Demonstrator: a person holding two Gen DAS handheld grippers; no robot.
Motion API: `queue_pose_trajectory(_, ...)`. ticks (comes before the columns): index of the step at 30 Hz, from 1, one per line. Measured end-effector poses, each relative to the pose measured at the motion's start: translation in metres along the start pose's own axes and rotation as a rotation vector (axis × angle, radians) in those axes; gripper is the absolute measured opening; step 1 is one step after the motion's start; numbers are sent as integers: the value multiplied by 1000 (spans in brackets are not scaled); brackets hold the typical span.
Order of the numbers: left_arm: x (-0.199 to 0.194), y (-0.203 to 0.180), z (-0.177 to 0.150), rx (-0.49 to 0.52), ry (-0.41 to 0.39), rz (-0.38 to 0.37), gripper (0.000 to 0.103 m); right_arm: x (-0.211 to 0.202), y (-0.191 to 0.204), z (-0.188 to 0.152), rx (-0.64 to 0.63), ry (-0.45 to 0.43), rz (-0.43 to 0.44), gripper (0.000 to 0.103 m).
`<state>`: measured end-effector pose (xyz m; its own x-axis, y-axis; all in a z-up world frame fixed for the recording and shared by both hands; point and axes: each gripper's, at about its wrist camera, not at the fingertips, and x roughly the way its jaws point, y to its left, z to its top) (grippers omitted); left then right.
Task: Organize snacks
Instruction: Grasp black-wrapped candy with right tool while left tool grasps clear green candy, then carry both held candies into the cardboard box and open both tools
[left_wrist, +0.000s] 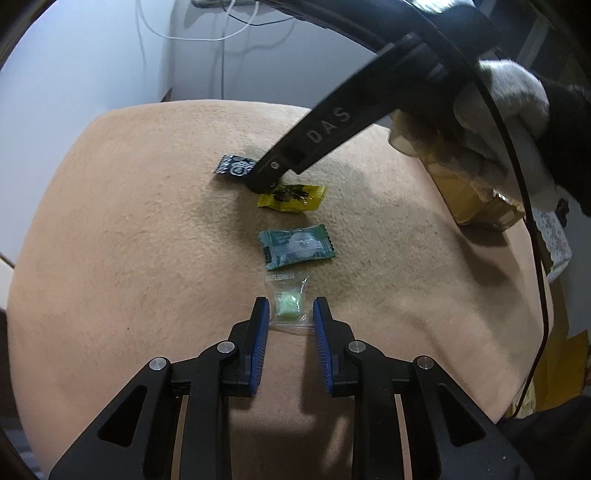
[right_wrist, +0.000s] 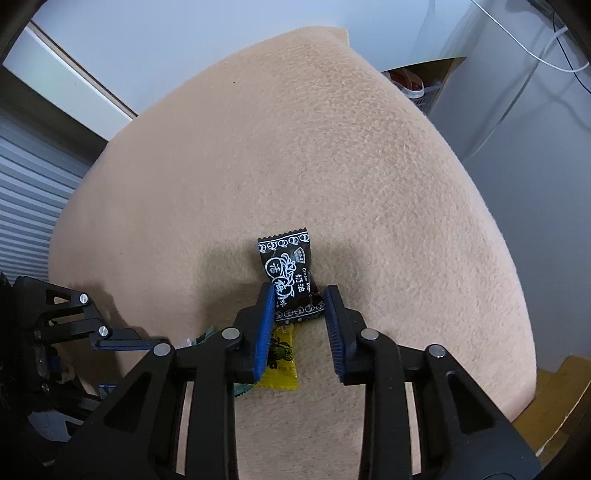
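Observation:
Several wrapped snacks lie in a line on a peach cloth-covered table (left_wrist: 110, 240). In the left wrist view: a black packet (left_wrist: 233, 167), a yellow packet (left_wrist: 291, 196), a teal packet (left_wrist: 297, 245) and a clear packet with a green candy (left_wrist: 289, 301). My left gripper (left_wrist: 290, 306) is open, its blue pads either side of the clear packet. My right gripper (right_wrist: 300, 295) is open around the near end of the black packet (right_wrist: 286, 271), with the yellow packet (right_wrist: 282, 354) below it. The right gripper also shows in the left wrist view (left_wrist: 264, 184).
A yellowish box (left_wrist: 465, 192) lies at the table's right edge under the gloved hand (left_wrist: 509, 110). White cables (left_wrist: 221, 44) hang on the wall behind. The left gripper (right_wrist: 122, 341) shows at the left of the right wrist view. A cardboard box (right_wrist: 421, 81) stands beyond the table.

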<state>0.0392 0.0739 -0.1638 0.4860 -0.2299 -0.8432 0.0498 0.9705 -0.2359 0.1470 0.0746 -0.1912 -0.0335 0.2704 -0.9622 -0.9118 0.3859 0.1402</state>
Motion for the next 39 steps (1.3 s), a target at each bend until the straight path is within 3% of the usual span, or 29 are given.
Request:
queue_pose_trajectory(10,-9,7,-4,-30,-19,5,23,-4,9,2,3,-26,-1,28)
queue_pose_trajectory(23,-29,6,2,-60,-51,13,23,-50,2,-27,72,-133,19,28)
queue_pose_trajectory(39,-57,-33,52,-6,-135,1,23,-142,-28,-117,320,-324,-3,28)
